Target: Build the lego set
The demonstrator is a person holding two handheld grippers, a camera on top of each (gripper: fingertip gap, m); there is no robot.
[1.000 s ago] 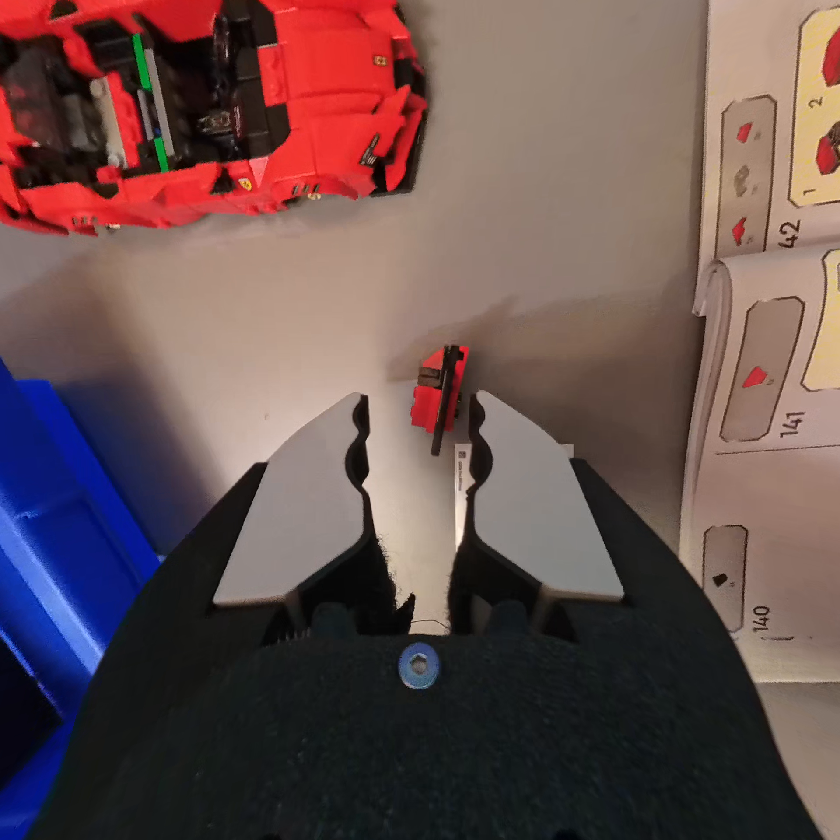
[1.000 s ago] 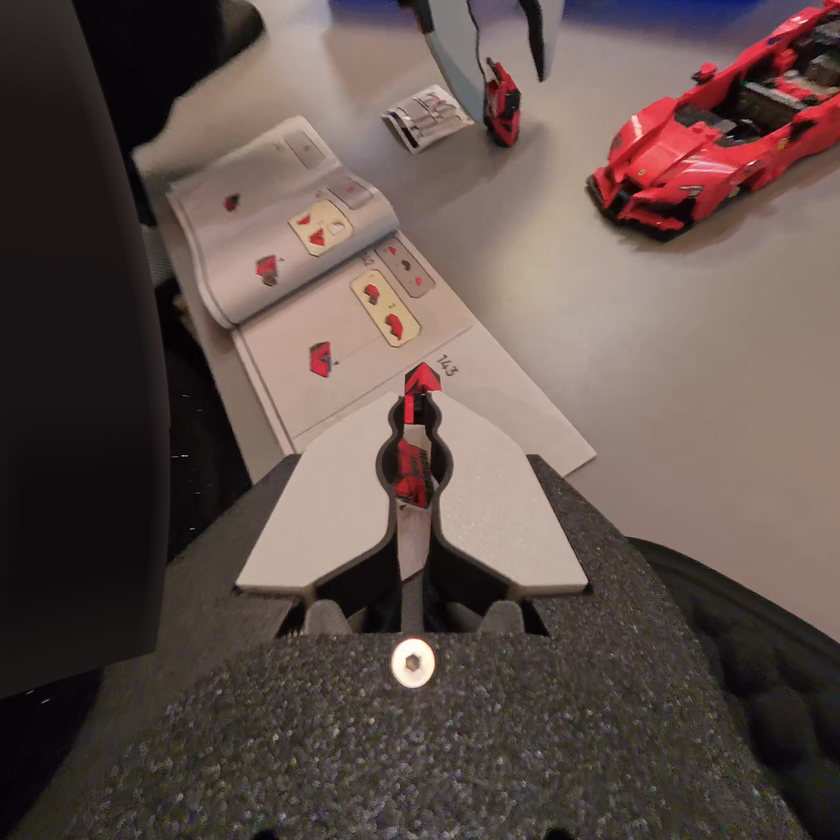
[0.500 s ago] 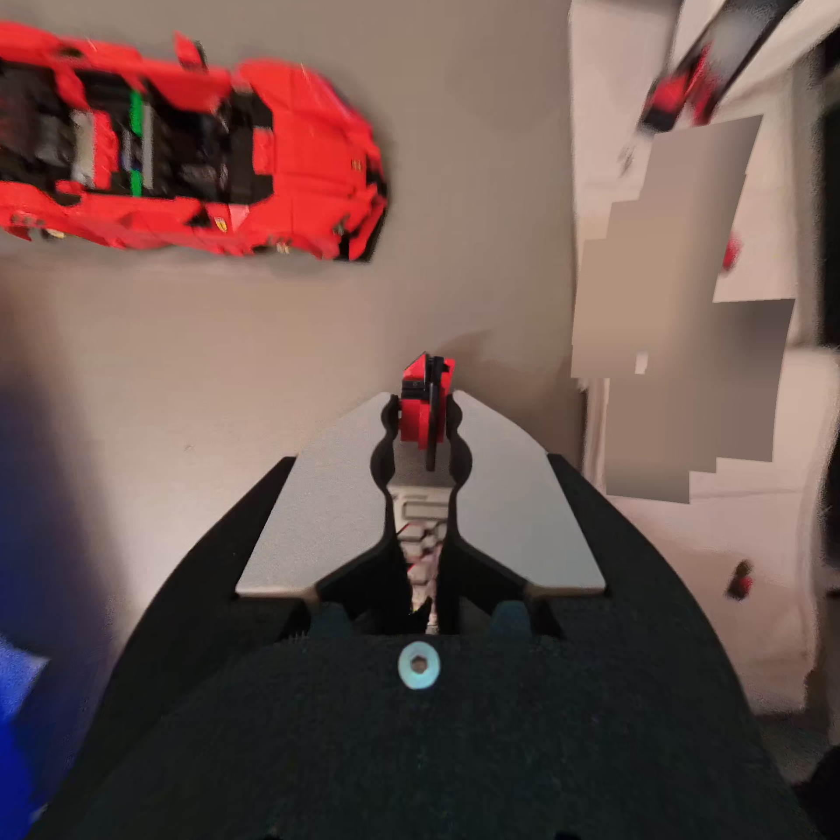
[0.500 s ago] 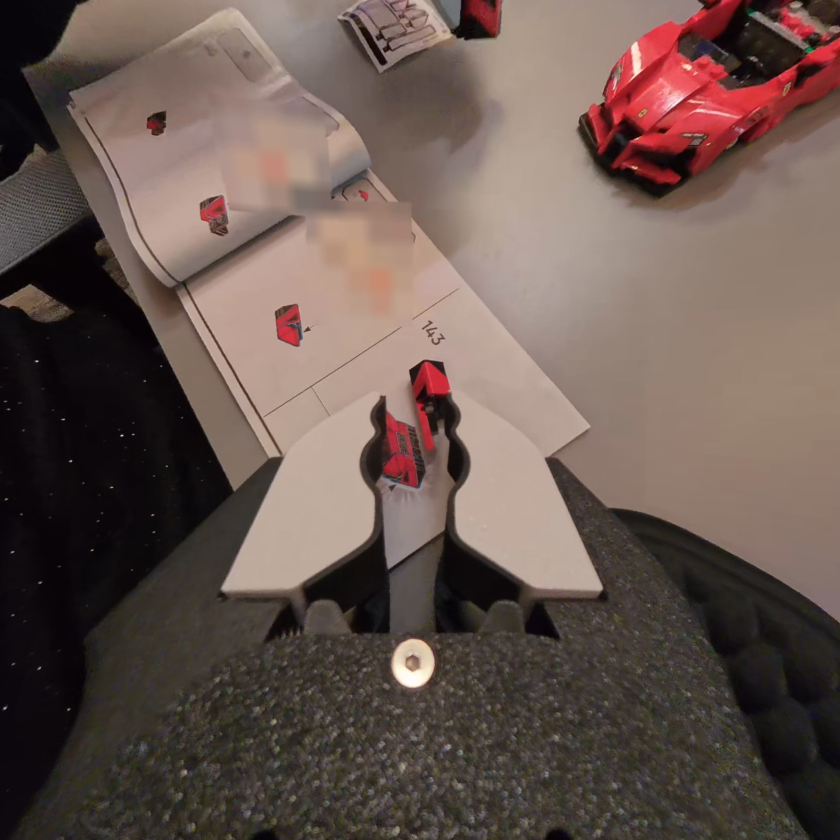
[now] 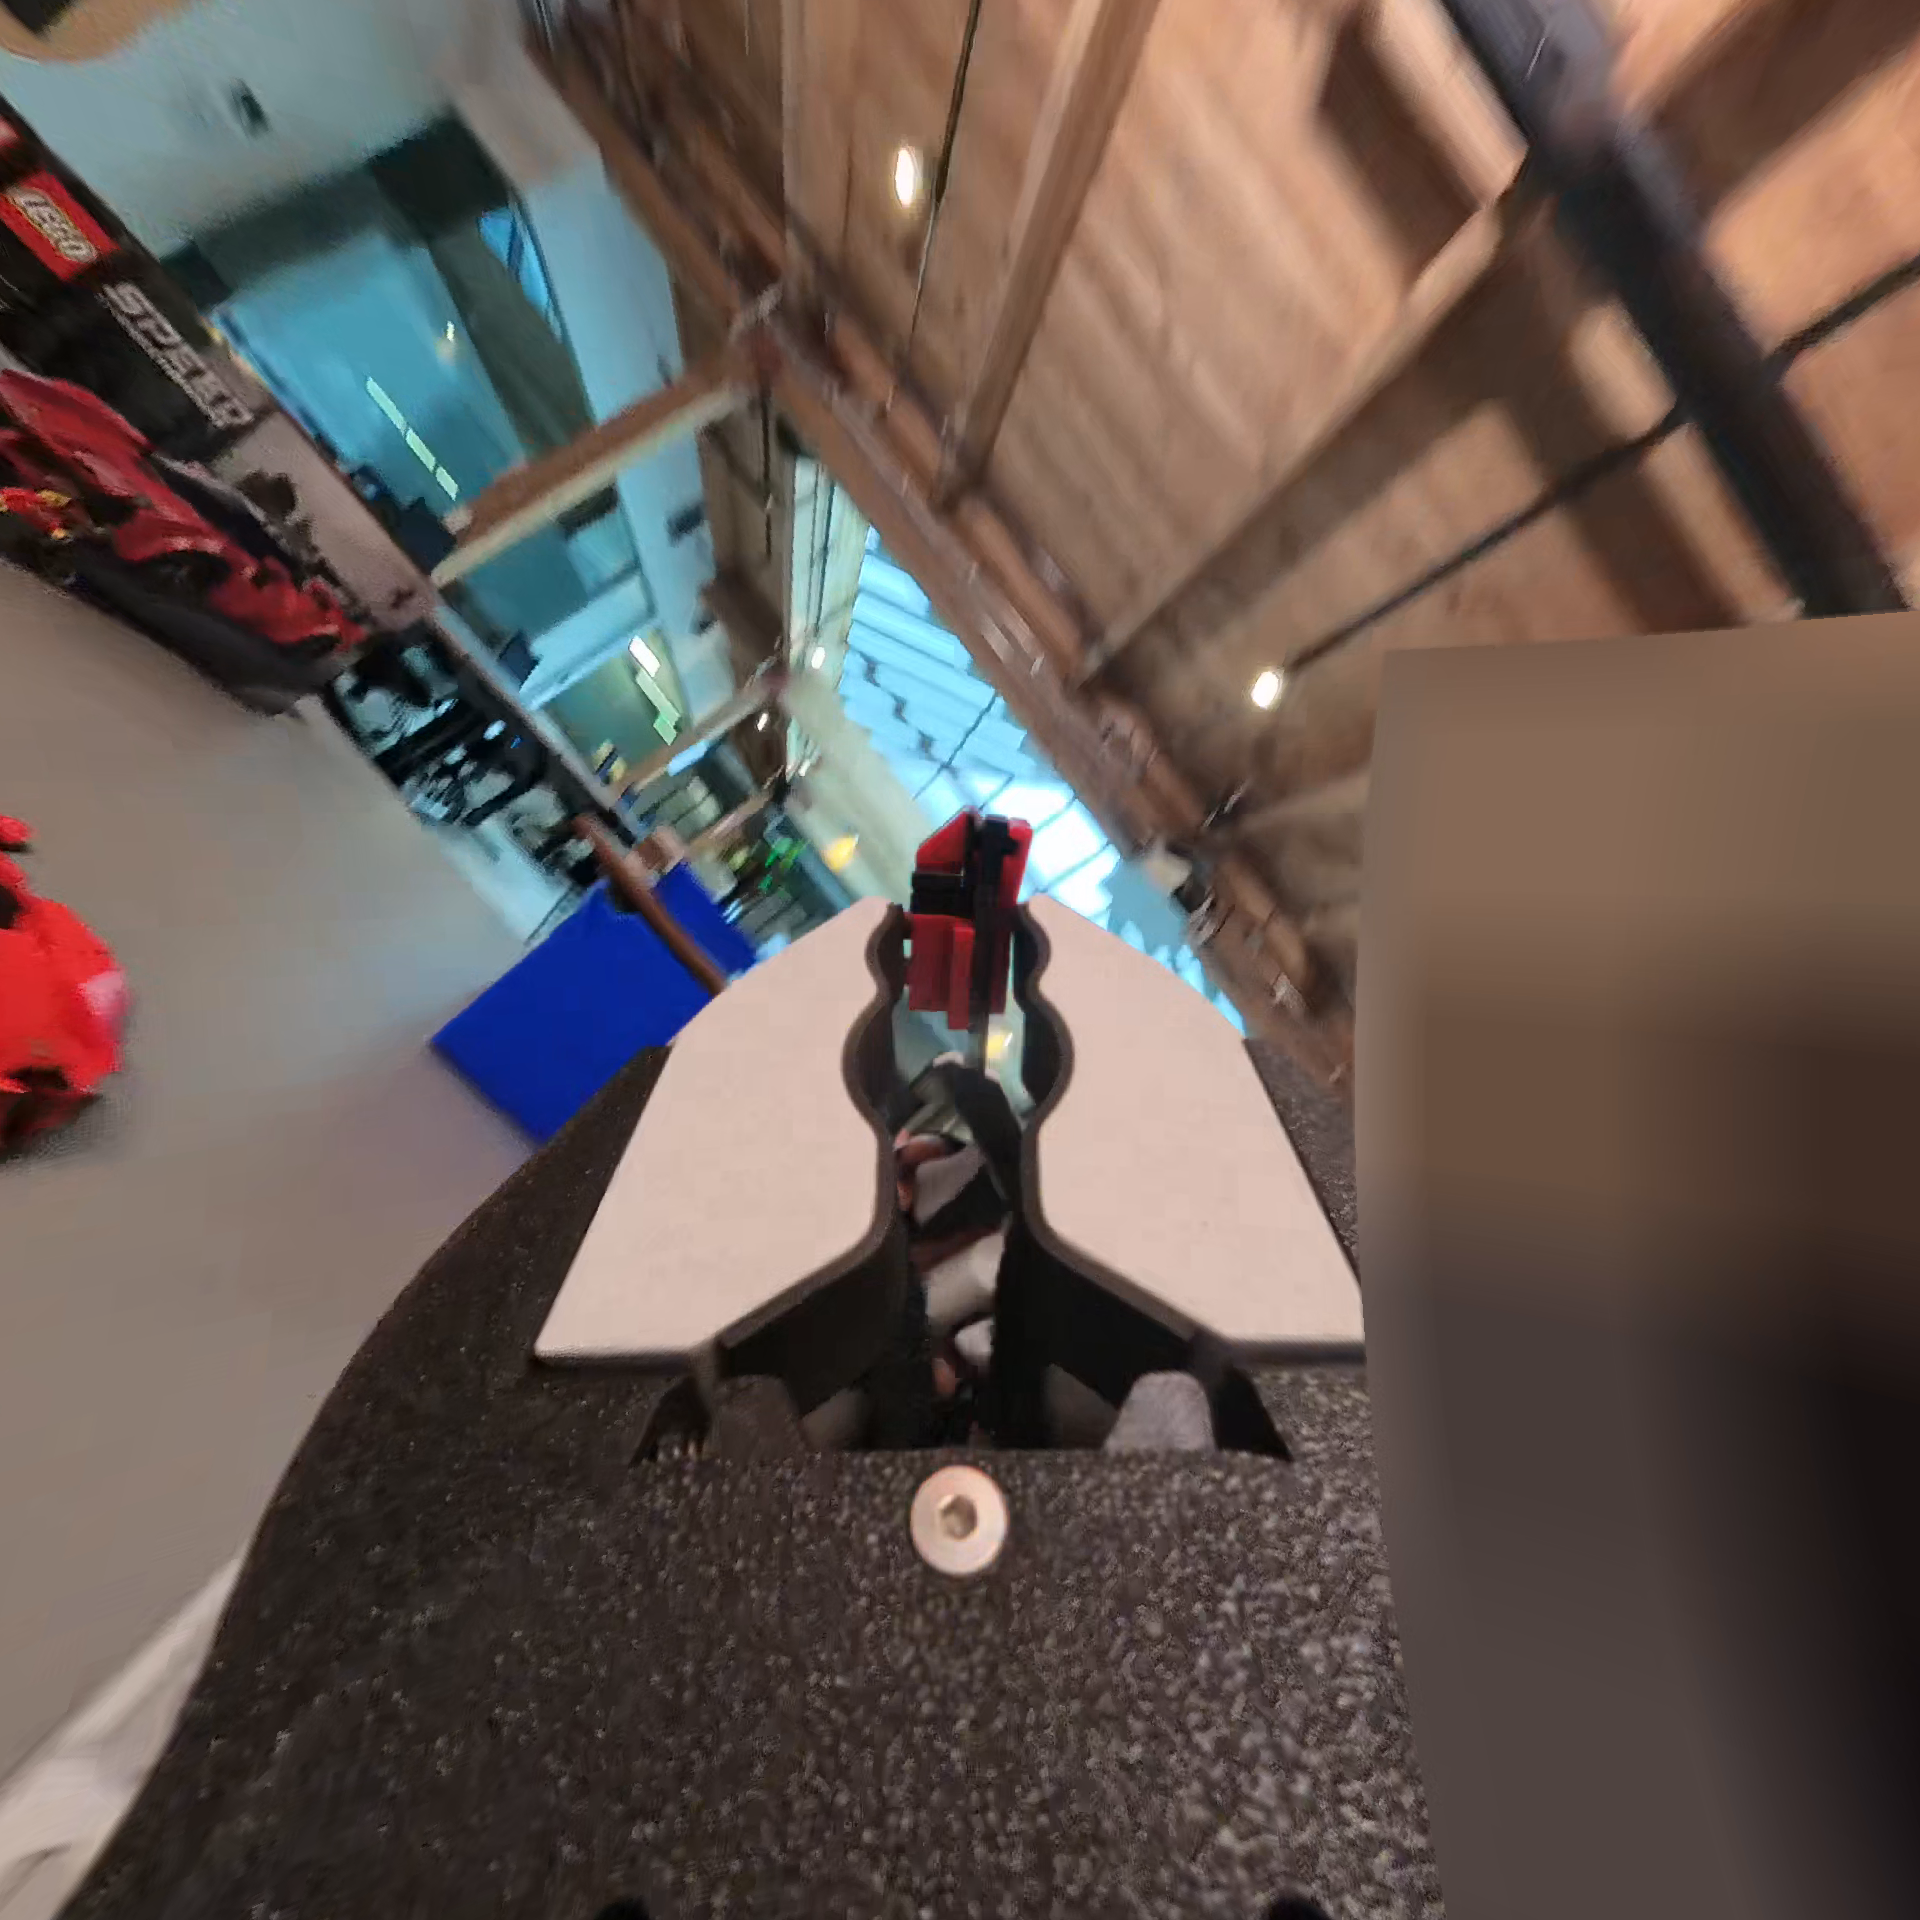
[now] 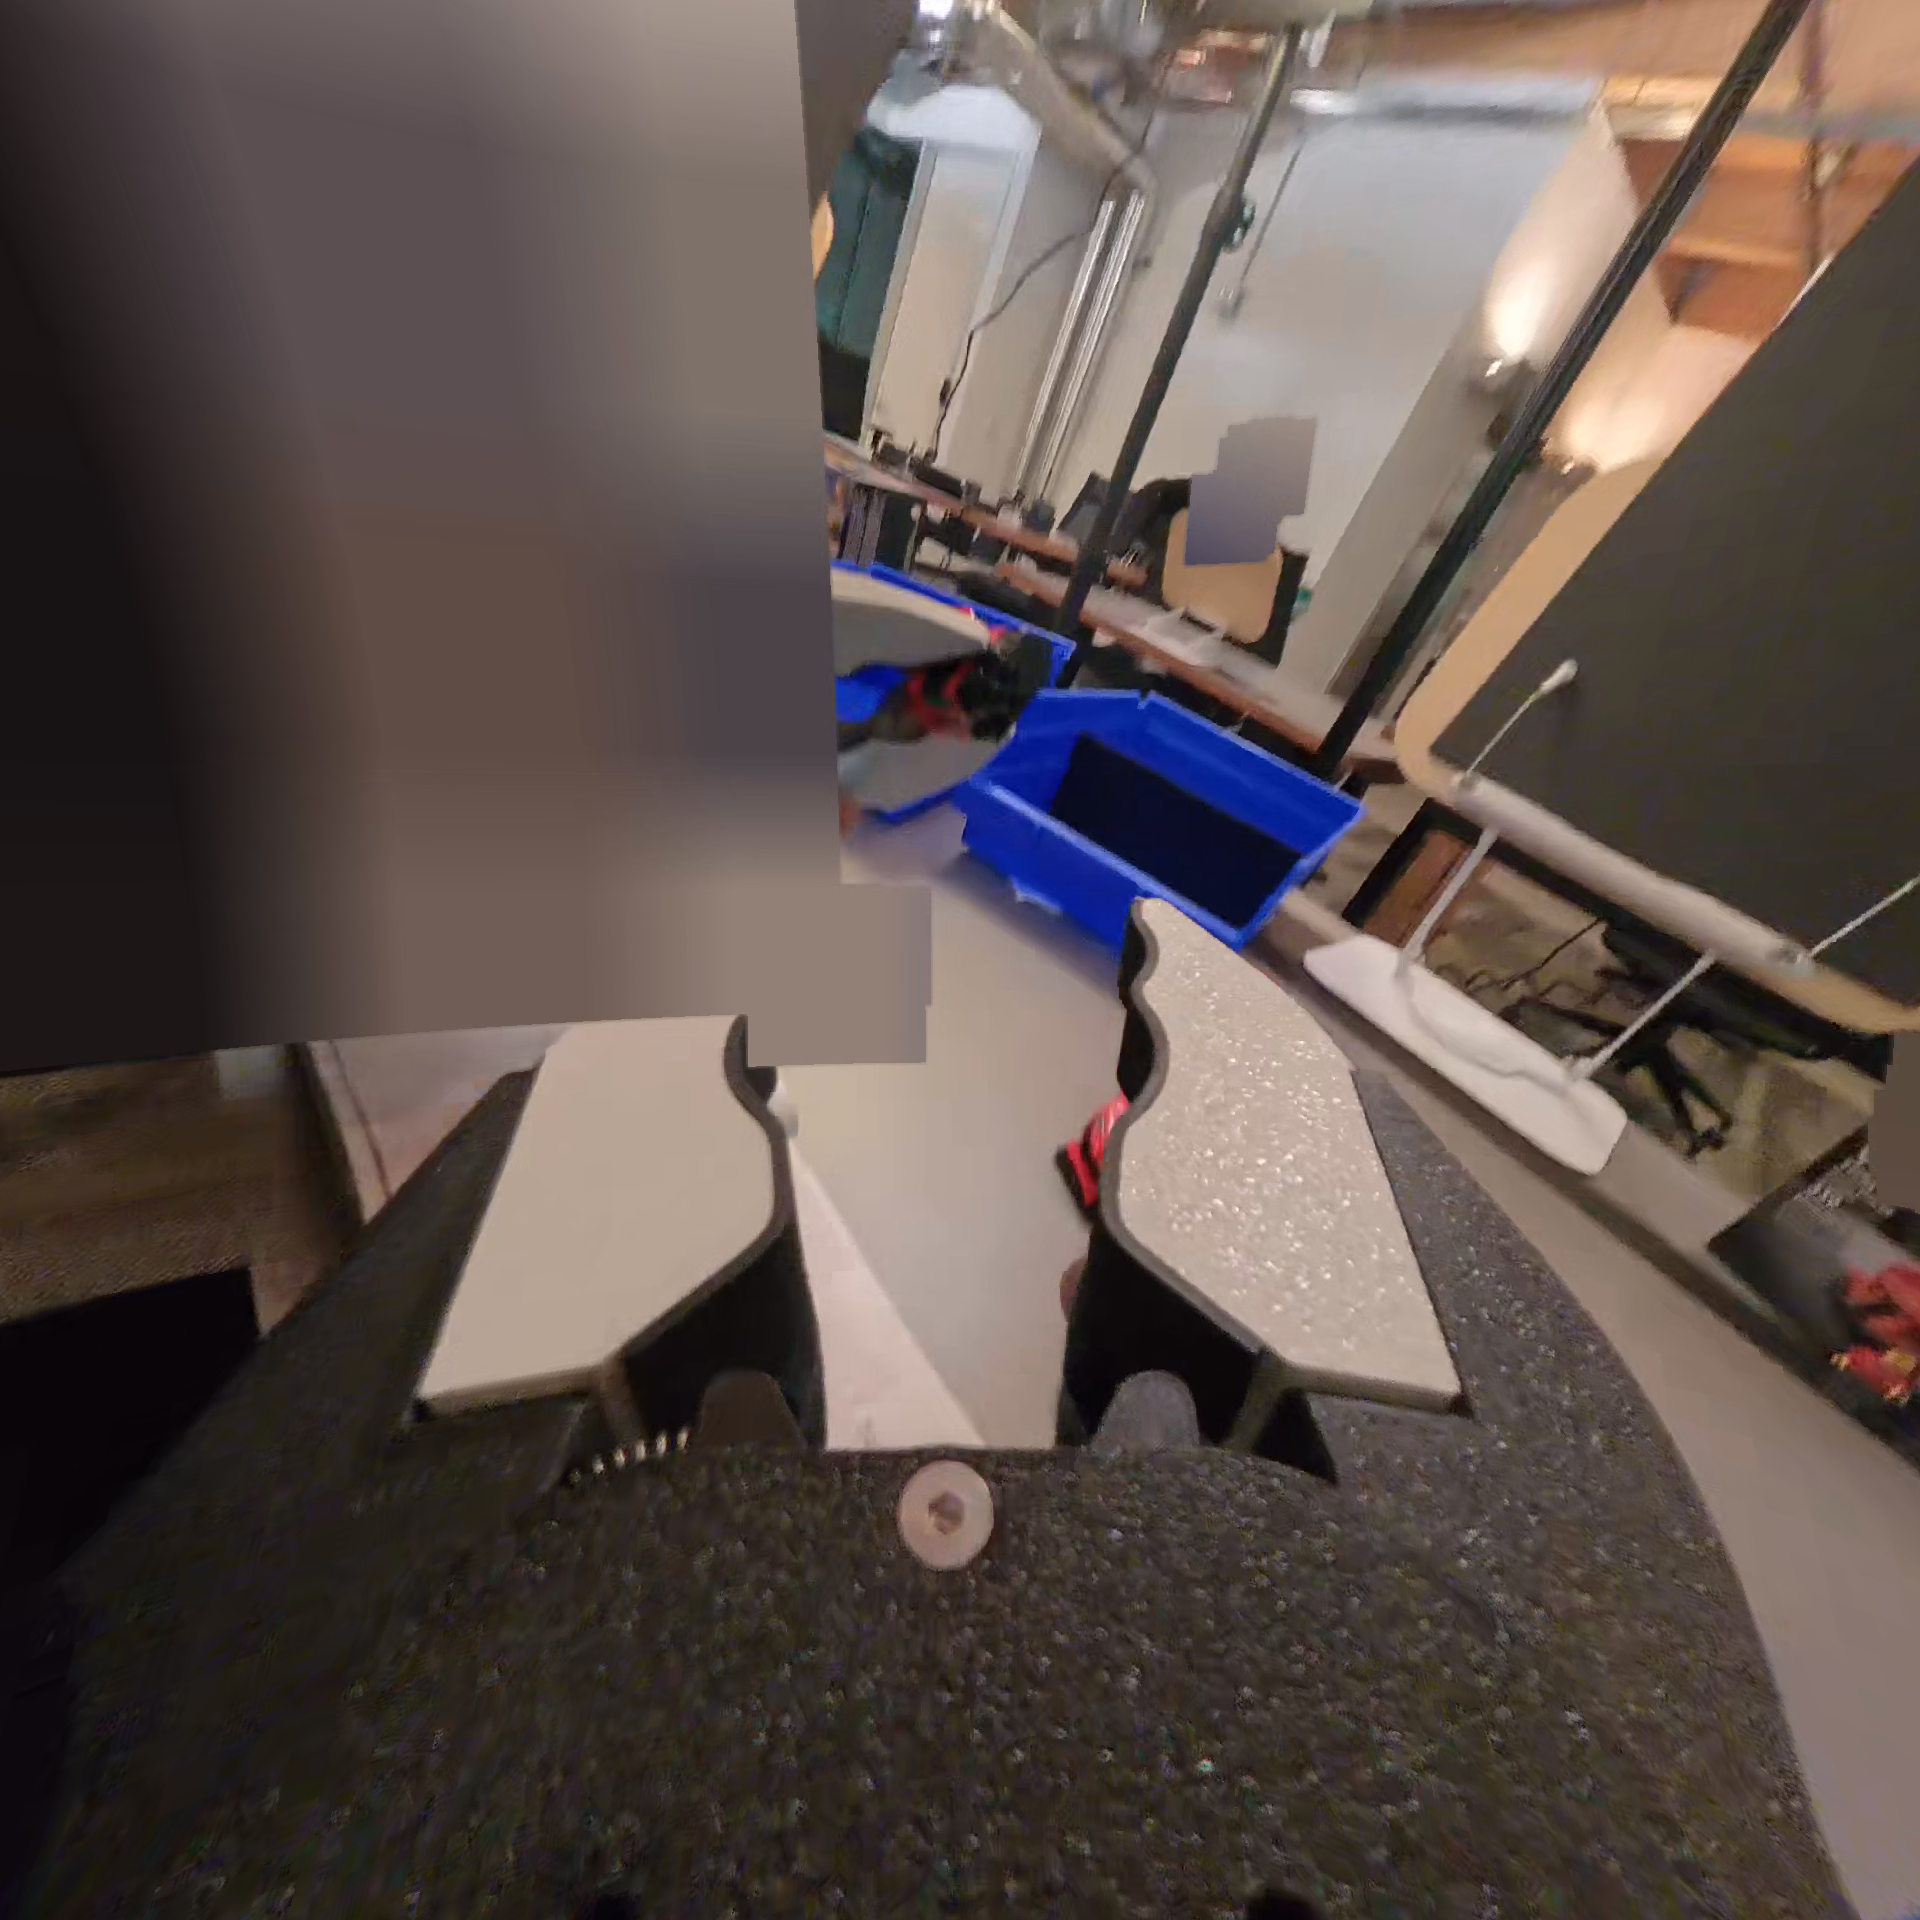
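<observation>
My left gripper point(image 5: 961, 914) is shut on a small red and black lego sub-assembly point(image 5: 951, 935), held up off the grey table point(image 5: 208, 1195) with the view tilted toward the ceiling. It also shows far off in the right wrist view point(image 6: 925, 696), still holding that piece point(image 6: 940, 691). My right gripper point(image 6: 940, 982) is open wide. A small red and black piece point(image 6: 1091, 1153) sits against the inner edge of its right finger point(image 6: 1247, 1143); I cannot tell whether it lies on the table or clings to the pad. The red lego car point(image 5: 47, 1008) is at the left edge.
A blue bin point(image 6: 1143, 821) stands on the table beyond my right gripper, and it shows in the left wrist view point(image 5: 592, 997). The lego set's box point(image 5: 114, 436) stands at the far left. A white strip of the instruction booklet point(image 6: 873, 1351) shows between my right fingers.
My left gripper closed on the red sub-assembly and lifted it, tilting up. My right gripper opened and no longer clamps its red piece. Both views swung from the table up to the room.
</observation>
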